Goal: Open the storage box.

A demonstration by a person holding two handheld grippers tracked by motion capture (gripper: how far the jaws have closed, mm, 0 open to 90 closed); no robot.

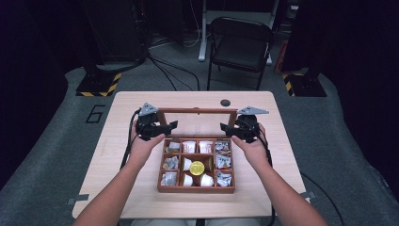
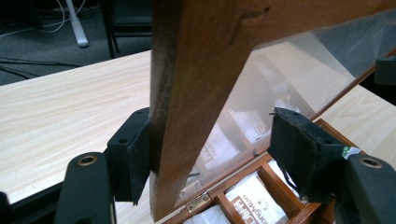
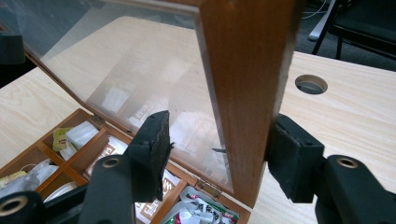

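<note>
A wooden compartment box sits mid-table with its glass-paned lid standing upright at the far side. My left gripper straddles the lid's left frame rail. Its outer pad touches the wood, while the inner pad stands off in front of the glass. My right gripper straddles the right rail. There the outer pad lies against the wood and the inner pad is apart from the pane. The compartments hold sachets and a yellow round capsule.
The light wood table has a cable hole just behind the lid. A black folding chair stands beyond the far edge. Brass hinges join the lid to the box. Cables trail from both grippers toward the near edge.
</note>
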